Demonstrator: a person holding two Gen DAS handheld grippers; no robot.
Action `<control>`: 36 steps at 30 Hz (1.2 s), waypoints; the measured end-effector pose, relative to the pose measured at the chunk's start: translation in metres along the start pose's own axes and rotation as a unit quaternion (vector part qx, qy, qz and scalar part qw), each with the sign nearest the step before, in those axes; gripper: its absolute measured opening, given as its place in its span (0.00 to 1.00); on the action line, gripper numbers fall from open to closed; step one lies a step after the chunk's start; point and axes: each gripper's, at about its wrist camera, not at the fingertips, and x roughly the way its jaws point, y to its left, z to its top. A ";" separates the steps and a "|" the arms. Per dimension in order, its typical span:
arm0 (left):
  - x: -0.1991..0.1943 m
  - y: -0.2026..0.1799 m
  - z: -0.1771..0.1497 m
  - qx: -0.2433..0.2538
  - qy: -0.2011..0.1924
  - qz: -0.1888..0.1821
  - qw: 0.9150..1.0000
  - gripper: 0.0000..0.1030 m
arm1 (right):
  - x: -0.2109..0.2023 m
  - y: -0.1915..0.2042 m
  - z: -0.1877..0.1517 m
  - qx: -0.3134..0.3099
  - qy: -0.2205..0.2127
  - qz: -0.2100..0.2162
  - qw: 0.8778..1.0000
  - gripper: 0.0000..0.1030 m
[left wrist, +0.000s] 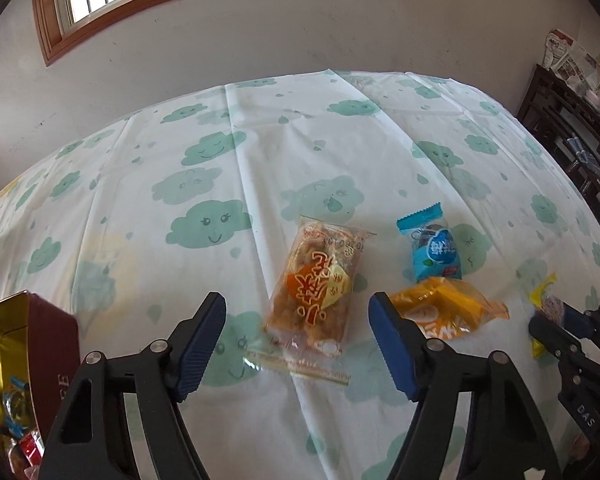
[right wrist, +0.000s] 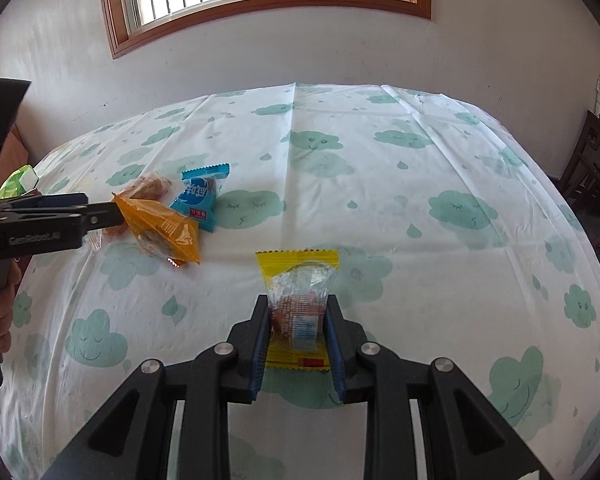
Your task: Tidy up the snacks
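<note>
The right gripper (right wrist: pixel 296 330) is holding a yellow-edged clear snack packet (right wrist: pixel 298 300) between narrow fingers, just above the cloud-printed cloth on the surface (right wrist: pixel 380 184). The left gripper (left wrist: pixel 298 340) is standing half open over a clear-wrapped brown rice cake (left wrist: pixel 314 288), its pads not touching it. An orange foil packet (left wrist: pixel 444 312) is lying right against the left gripper's right-hand finger, a blue packet (left wrist: pixel 434 250) just beyond it.

The risk, as I judge it, is that closing fingers snag the orange packet too, or pinch only the slippery wrapper. The dark red tin with a gold lining (left wrist: pixel 32 344) is waiting at the left, nearby. The far cloth is lying open; the cluster is crowded.
</note>
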 end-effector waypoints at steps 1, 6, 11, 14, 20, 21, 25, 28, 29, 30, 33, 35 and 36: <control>0.003 0.000 0.002 -0.001 0.001 0.000 1.000 0.66 | 0.000 0.000 0.000 0.000 0.000 0.000 1.000 0.26; 0.017 0.003 0.010 -0.013 0.010 -0.005 1.000 0.61 | 0.000 0.001 0.000 -0.001 0.000 -0.001 1.000 0.26; 0.025 0.000 0.014 -0.010 0.013 -0.003 1.000 0.47 | 0.000 0.000 0.000 -0.001 0.000 -0.002 1.000 0.26; 0.022 -0.001 0.012 -0.007 0.012 -0.003 1.000 0.34 | 0.000 0.000 0.000 -0.002 0.000 -0.002 1.000 0.26; 0.013 -0.001 0.001 -0.011 0.019 0.007 1.000 0.33 | 0.000 0.001 0.001 -0.006 0.001 -0.008 1.000 0.26; 0.010 -0.001 -0.001 -0.013 0.020 0.008 1.000 0.33 | 0.000 0.002 0.000 -0.007 0.001 -0.009 1.000 0.26; -0.003 0.002 -0.015 -0.032 0.025 0.004 0.999 0.33 | 0.000 0.005 0.001 -0.014 0.002 -0.016 1.000 0.26; -0.014 0.002 -0.025 -0.036 0.024 0.006 0.999 0.33 | 0.001 0.006 0.001 -0.018 0.003 -0.021 1.000 0.27; -0.018 0.001 -0.027 -0.037 0.022 0.006 0.999 0.33 | 0.001 0.006 0.001 -0.019 0.003 -0.021 1.000 0.26; -0.023 0.001 -0.030 -0.038 0.020 0.006 0.999 0.33 | 0.000 0.006 0.001 -0.018 0.003 -0.021 1.000 0.26; -0.037 0.001 -0.038 -0.045 0.018 0.008 0.999 0.33 | 0.001 0.006 0.001 -0.019 0.003 -0.021 1.000 0.27; -0.046 0.001 -0.044 -0.049 0.019 0.011 0.999 0.33 | 0.001 0.006 0.001 -0.019 0.003 -0.022 1.000 0.27; -0.051 0.001 -0.048 -0.051 0.017 0.016 0.998 0.33 | 0.001 0.006 0.001 -0.020 0.003 -0.022 1.000 0.27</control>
